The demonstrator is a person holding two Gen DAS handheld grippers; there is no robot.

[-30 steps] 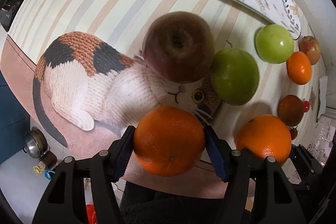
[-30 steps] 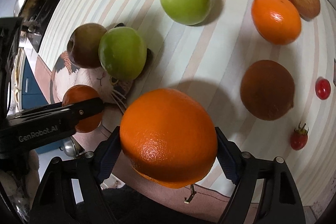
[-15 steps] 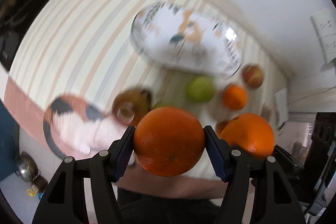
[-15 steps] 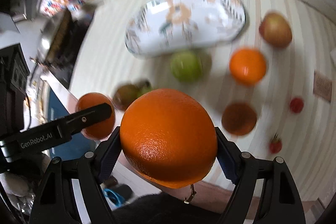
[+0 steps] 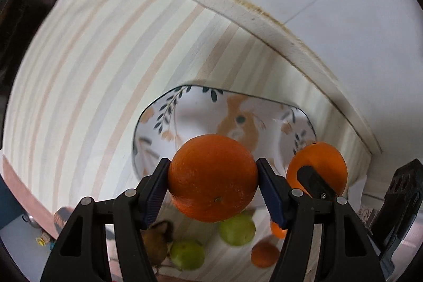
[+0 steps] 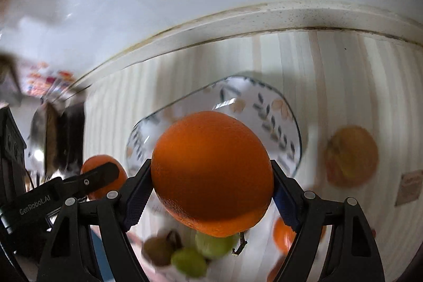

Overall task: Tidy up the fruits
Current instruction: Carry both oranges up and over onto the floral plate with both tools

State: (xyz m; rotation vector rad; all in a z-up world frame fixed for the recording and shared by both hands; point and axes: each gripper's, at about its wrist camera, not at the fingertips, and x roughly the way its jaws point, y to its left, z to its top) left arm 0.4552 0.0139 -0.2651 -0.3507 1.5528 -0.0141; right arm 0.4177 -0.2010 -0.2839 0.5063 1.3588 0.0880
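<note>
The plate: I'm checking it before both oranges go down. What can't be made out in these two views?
- Plate near half, left wrist view: hidden by the held orange.
- Plate middle, right wrist view: covered by the other orange, rest blurred.
- Fruit on the cloth: smeared by motion.

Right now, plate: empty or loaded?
Empty as far as visible. The plate shows only its printed pattern; both oranges sit clamped in the grippers, covering part.

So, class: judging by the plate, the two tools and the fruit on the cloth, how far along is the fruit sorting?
Done: nothing is on the plate yet. In hand: the left tool grips one orange and the right tool grips another orange, both in front of the plate. Left: two green apples, a brown fruit, smaller oranges and a reddish apple lie on the cloth.
</note>
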